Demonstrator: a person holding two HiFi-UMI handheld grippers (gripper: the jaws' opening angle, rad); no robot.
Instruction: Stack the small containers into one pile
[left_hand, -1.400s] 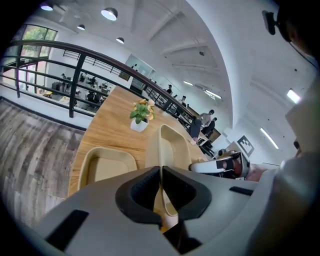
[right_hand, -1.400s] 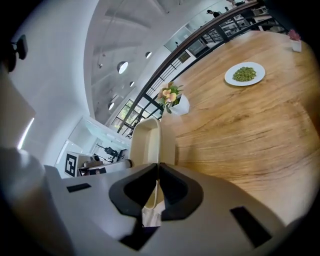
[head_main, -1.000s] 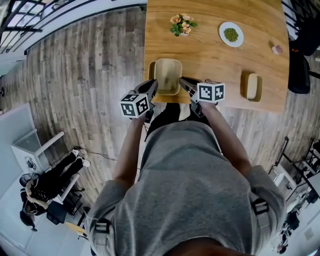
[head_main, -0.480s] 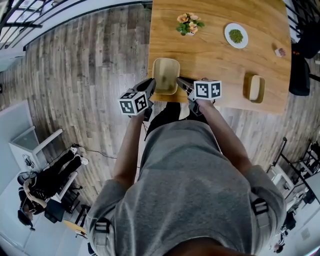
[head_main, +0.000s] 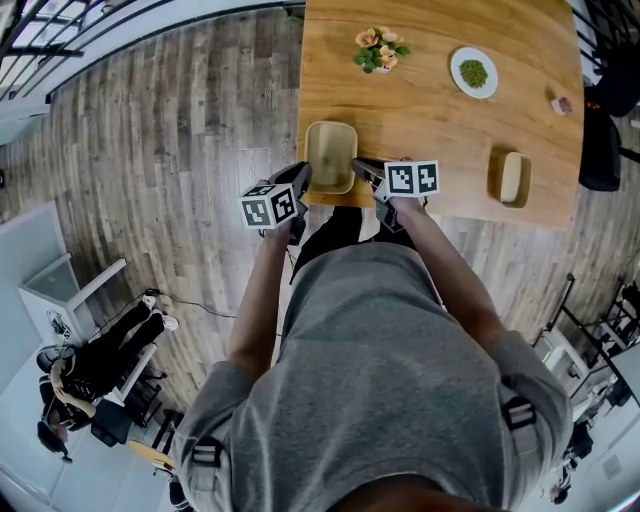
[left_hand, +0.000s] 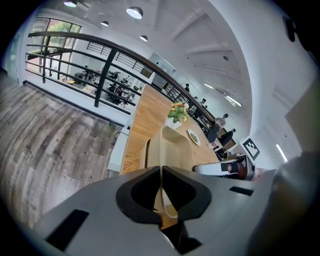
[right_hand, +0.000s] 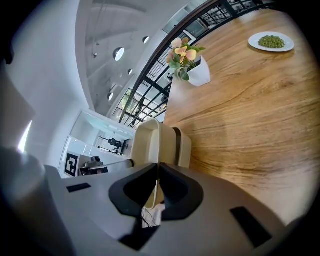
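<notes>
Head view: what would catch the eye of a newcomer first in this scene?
The beige container sits at the near edge of the wooden table, with the left gripper and the right gripper each shut on its rim from opposite sides. Farther off stand a flower pot and a plate with something green, and a second container lies to the right.

Reaching toward 12 o'clock with both forearms. Gripping the rim of the container (head_main: 331, 150) with the left claw (head_main: 303, 172) at 8 o'clock and the right claw (head_main: 358, 163) at 4 o'clock, jaws of each pinched together on it. Pointing both claws slantwise down, tips converging.
</notes>
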